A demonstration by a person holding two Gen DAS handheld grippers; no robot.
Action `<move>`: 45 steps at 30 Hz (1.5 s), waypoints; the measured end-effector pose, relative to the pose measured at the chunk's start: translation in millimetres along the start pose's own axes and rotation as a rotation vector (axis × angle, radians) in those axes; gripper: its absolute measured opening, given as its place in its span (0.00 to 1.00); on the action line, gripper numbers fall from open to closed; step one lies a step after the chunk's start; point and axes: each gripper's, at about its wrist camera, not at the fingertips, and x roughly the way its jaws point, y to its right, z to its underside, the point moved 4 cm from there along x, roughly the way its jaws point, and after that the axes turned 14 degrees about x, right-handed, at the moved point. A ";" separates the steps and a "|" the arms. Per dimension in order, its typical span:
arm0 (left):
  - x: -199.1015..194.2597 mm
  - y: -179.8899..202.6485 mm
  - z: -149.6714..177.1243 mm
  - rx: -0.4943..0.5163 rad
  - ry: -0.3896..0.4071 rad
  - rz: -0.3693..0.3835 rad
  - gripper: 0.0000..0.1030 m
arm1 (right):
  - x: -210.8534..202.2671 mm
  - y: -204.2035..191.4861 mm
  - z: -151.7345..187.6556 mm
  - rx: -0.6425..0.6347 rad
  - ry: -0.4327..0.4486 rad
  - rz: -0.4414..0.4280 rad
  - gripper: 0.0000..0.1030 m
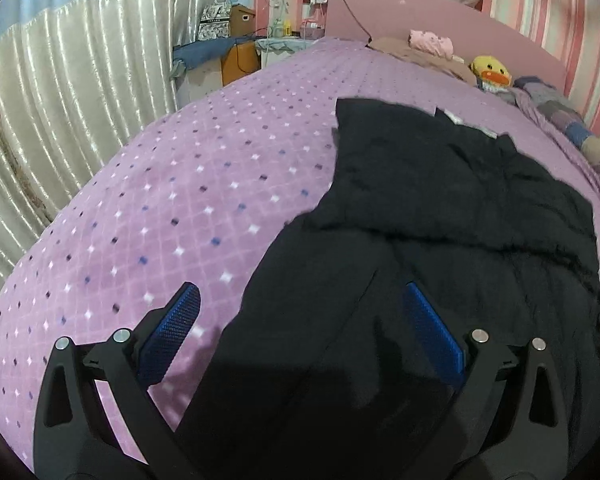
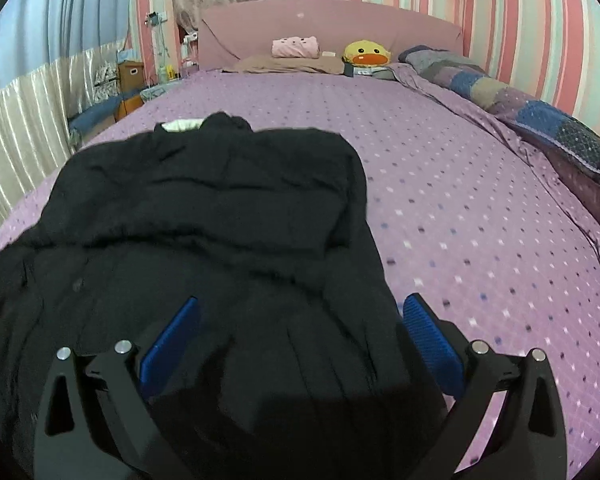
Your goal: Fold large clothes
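One black garment [image 2: 204, 216] lies spread on the bed [image 2: 440, 200], reaching from the near edge toward the middle, its upper part doubled back over the lower part in a rumpled fold. Two tools hang over its near hem: the left tool [image 1: 300, 308] with fingers wide apart across the garment's left border, the right tool [image 2: 300, 312] likewise apart across the right border (neither clamps cloth). At the headboard edge sit one yellow duck toy [image 2: 366, 54], one pink folded cloth [image 2: 296, 47] and one patchwork quilt [image 2: 540, 120] along the right side.
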 end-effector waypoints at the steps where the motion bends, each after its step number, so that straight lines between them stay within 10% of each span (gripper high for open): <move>1: 3.0 0.5 5.4 0.008 -0.014 -0.001 0.97 | -1.2 4.6 4.8 0.016 -0.008 -0.005 0.98; 12: 34.6 6.8 27.3 0.068 -0.069 -0.068 0.97 | 4.2 27.8 26.3 0.091 -0.067 0.052 0.98; 22: -17.4 -2.0 63.8 0.073 -0.032 -0.050 0.97 | -75.0 37.8 56.6 0.038 0.051 -0.018 0.98; 45: -67.0 -22.6 138.3 -0.015 0.005 -0.013 0.97 | -119.5 84.3 117.0 0.174 0.123 -0.026 0.98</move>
